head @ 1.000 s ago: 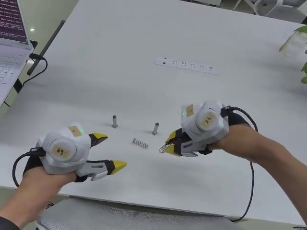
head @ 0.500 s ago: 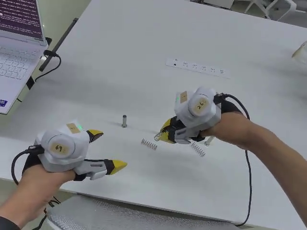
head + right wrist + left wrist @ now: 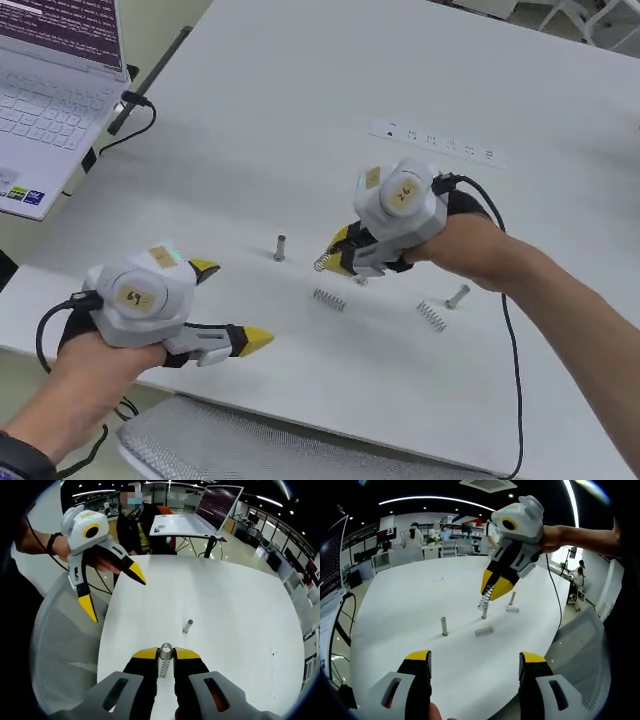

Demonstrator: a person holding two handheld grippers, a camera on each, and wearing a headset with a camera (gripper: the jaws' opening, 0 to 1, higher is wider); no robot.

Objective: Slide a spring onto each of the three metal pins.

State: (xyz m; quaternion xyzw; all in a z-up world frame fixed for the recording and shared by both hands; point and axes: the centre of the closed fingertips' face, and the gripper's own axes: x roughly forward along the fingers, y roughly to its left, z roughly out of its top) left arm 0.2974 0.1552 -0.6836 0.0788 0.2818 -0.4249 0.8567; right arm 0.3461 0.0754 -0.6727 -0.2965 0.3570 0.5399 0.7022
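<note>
Left gripper point(image 3: 232, 303) is hovering low at the near side, its jaws standing wide apart, with the hand point(image 3: 88, 368) gripping it from behind. Right gripper point(image 3: 338, 256) is reaching forward on an outstretched forearm point(image 3: 560, 310) — jaws pinching a spring point(image 3: 322, 262), tips angling downward.

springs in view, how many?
3. One spring held by the right gripper, above the middle pin; a second spring lying loose on the table near it; a third spring lying by the rightmost pin.

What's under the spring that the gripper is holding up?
A metal pin, standing on the white table. The spring, pinched in the right gripper, hangs with its bottom end at the pin's top. Whether the tip is already inside the coils is hidden.
</note>
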